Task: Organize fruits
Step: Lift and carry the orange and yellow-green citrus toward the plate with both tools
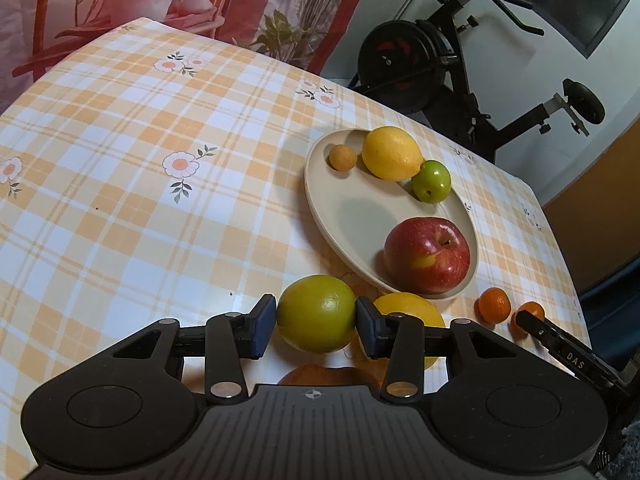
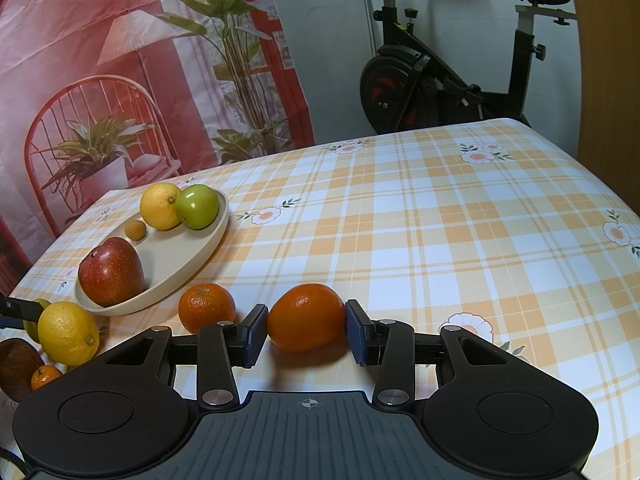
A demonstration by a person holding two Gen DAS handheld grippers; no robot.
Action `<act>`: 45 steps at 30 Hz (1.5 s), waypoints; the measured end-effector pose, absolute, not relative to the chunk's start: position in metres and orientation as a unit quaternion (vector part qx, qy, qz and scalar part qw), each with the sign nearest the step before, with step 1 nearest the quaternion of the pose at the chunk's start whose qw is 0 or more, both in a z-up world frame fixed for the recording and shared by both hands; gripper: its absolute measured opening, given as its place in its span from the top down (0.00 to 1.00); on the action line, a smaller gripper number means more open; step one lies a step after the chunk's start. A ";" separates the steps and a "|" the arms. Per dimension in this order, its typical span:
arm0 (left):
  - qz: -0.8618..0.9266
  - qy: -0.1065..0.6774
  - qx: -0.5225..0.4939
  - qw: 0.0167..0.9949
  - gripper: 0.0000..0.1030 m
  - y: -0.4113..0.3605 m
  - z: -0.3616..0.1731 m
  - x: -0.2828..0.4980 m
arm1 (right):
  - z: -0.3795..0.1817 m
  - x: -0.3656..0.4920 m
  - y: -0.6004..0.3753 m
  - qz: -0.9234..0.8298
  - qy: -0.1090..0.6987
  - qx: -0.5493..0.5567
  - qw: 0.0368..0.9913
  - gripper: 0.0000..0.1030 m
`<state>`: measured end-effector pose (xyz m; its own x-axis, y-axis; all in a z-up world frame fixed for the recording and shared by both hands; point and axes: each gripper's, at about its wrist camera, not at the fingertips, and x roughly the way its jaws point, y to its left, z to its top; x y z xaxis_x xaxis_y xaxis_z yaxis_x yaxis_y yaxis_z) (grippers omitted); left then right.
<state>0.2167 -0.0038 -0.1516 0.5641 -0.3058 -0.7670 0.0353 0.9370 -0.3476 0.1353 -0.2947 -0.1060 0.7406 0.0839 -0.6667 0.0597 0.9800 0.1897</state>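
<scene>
While left claw (image 1: 316, 326) clamps green-yellow fruit (image 1: 316, 312), right claw (image 2: 306, 330) grips orange (image 2: 306, 316) (both beside plate (image 1: 352, 216)) on surface (image 1: 120, 160).

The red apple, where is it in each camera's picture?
Left wrist view: the red apple sits right of centre, at the near end of the oval plate.
Right wrist view: the red apple sits far left, again at the plate's near end.
Shared landmark: the exercise bike behind the table.
</scene>
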 end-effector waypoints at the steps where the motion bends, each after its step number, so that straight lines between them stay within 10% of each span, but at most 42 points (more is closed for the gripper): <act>1: -0.097 0.456 -0.149 0.872 0.56 -0.003 -0.152 0.217 | -0.106 0.135 -0.295 0.006 0.360 0.100 0.928 0.62; 45: -0.100 0.421 -0.117 0.894 0.55 -0.004 -0.130 0.230 | -0.098 0.188 -0.270 0.089 0.395 -0.033 0.914 0.56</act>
<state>0.2298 -0.0040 -0.1302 0.6265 -0.2761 -0.7289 0.0799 0.9530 -0.2924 0.1880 -0.2697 -0.0983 0.6722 0.1362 -0.7277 -0.1887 0.9820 0.0096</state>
